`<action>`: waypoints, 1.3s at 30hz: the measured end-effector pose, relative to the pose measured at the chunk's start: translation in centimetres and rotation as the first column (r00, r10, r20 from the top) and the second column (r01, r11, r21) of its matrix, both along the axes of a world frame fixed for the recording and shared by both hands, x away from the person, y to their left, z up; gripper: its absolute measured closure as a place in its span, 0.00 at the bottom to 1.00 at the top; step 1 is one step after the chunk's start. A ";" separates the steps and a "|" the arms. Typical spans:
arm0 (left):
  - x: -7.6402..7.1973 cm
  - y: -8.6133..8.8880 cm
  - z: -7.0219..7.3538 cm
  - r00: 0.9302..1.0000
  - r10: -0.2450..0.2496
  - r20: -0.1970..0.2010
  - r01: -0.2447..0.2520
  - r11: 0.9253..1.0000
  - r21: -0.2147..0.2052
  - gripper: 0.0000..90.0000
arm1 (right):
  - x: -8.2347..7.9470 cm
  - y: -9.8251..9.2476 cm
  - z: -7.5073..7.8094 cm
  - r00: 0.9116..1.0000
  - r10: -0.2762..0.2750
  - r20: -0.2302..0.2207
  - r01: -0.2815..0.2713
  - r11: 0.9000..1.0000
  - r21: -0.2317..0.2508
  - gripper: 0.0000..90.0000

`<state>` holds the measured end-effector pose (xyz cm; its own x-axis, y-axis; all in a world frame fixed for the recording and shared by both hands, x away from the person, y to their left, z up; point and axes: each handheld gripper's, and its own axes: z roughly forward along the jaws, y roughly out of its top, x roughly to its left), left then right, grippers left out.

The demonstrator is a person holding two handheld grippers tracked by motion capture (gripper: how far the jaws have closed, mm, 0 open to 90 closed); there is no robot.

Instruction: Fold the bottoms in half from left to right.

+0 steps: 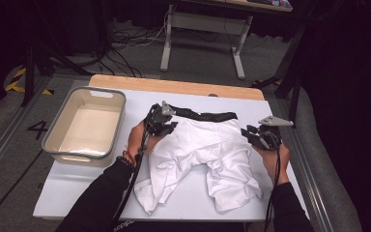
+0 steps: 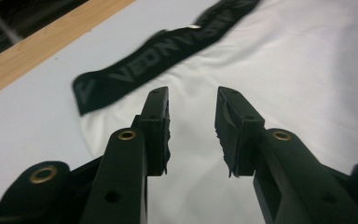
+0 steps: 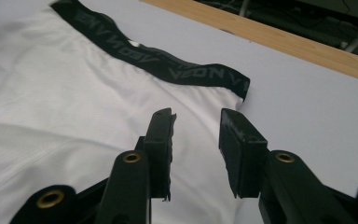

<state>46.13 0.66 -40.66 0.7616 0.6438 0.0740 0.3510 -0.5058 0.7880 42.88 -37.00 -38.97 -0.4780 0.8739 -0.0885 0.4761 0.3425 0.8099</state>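
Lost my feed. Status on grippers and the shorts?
Left gripper open, right gripper open, nothing between jaws. White shorts flat on table, waistband far side, legs rumpled. Bin left, clear of work.

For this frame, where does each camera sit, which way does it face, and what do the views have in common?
High view: above the person's side, looking forward and down at the table, shorts, tub, both forearms, left gripper and right gripper.
Left gripper view: rides the left gripper, looking along its open jaws over the waistband.
Right gripper view: rides the right gripper, jaws open, facing the waistband's other end.
Shared: white shorts, black waistband.
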 end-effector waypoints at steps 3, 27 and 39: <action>-4.4 0.9 -0.6 0.996 -0.094 0.009 0.094 0.996 0.002 0.67 | -3.5 -0.5 -0.2 0.999 0.046 0.014 -0.047 0.998 0.048 0.70; -8.8 4.2 -5.0 0.983 -0.160 -0.086 0.172 0.973 0.157 0.99 | -7.9 -0.4 -5.5 0.983 0.066 -0.174 -0.081 0.993 -0.083 0.97; -7.8 4.6 -5.0 0.997 -0.068 0.023 0.060 0.967 0.250 0.99 | -7.8 -3.7 -4.7 0.990 -0.103 -0.097 0.093 0.990 -0.107 0.99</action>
<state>38.34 5.30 -45.63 0.7953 0.5523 0.2500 0.2887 -0.7077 0.6448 35.11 -40.67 -43.71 -0.4016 0.9059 -0.1343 0.5900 0.3681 0.7186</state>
